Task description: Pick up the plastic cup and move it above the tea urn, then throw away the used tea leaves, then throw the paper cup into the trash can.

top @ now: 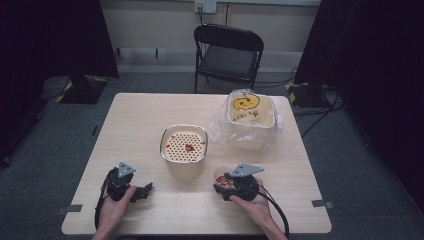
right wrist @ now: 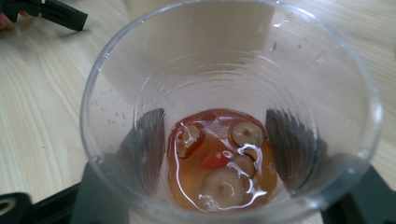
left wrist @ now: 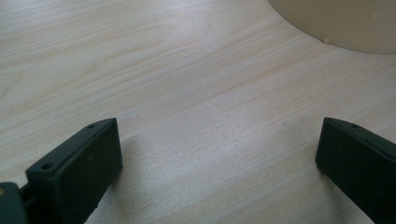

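Right gripper (top: 223, 186) clamps a clear cup (right wrist: 229, 121), fruit slices (right wrist: 224, 163) in it. Strainer-topped container (top: 183, 145) ahead, between both grippers. Bag-lined bin (top: 250, 116) beyond the right gripper; left gripper (top: 145, 190) apart, on the table (top: 150, 115).

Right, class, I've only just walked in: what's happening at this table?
A person sits at a wooden table with a gripper in each hand. The right gripper is shut on a clear plastic cup holding a little reddish liquid with sliced bits at its bottom. The left gripper is open, holding nothing, low over bare tabletop. Between and just beyond them stands a beige container with a perforated insert carrying a few red bits. Farther back sits a bin lined with a plastic bag.
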The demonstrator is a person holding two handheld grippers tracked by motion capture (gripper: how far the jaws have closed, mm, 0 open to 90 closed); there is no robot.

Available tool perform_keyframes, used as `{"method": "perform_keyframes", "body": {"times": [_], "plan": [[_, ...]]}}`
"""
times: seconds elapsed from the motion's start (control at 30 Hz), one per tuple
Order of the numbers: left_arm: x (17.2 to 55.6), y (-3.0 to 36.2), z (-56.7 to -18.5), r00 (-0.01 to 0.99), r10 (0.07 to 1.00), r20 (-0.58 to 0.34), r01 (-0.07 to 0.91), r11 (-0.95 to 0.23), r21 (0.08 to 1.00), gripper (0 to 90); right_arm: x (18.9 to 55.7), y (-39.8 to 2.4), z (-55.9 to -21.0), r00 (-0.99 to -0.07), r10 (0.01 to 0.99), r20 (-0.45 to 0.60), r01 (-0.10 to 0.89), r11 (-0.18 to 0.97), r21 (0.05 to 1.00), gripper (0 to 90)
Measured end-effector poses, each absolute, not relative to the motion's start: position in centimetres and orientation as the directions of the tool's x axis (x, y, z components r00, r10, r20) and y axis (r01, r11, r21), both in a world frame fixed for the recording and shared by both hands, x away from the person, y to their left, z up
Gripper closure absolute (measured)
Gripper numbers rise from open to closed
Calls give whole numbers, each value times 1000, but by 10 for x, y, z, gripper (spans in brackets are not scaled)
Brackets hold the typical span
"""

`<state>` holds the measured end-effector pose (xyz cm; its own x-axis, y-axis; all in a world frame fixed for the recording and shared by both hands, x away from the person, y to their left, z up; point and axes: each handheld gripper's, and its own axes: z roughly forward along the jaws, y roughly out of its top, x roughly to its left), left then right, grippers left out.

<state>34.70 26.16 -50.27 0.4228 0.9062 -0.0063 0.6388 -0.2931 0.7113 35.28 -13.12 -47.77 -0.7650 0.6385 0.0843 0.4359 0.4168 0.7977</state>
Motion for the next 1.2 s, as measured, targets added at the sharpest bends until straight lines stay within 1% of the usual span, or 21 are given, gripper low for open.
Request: {"method": "perform_keyframes", "body": {"times": [0.03,0.07,0.3,0.57,0.67,0.83,0.9,0.93,1.0,1.13,1.2], "plan": [[347,261,-503,422,906,-9,639,-291,713,0,353,-131,-478,-765,639,84,436,417,798,404],[347,261,-503,423,906,-9,639,-291,712,0,353,-131,-477,-766,638,73,428,422,799,429],[347,261,-503,422,907,-8,639,-291,712,0,354,-134,-473,-759,648,67,424,412,807,448],[347,262,-503,421,907,-5,640,-294,710,0,362,-140,-453,-736,676,46,410,390,825,455],[347,261,-503,420,907,-7,640,-291,711,0,368,-144,-441,-726,688,27,396,385,833,458],[347,261,-503,421,907,-8,640,-291,711,0,373,-145,-431,-716,698,6,389,392,833,465],[347,261,-503,422,907,-8,639,-291,713,0,376,-147,-422,-703,711,-28,386,414,825,465],[347,261,-503,421,907,-7,640,-292,711,0,380,-150,-414,-696,718,6,404,384,830,465],[347,261,-503,422,906,-9,639,-291,712,0,383,-151,-405,-689,724,-26,388,399,831,468],[347,261,-503,421,907,-7,640,-291,711,0,387,-149,-392,-692,720,-45,365,403,839,474],[347,261,-503,421,907,-7,640,-291,711,0,388,-146,-382,-692,718,-75,339,414,844,476]]}}
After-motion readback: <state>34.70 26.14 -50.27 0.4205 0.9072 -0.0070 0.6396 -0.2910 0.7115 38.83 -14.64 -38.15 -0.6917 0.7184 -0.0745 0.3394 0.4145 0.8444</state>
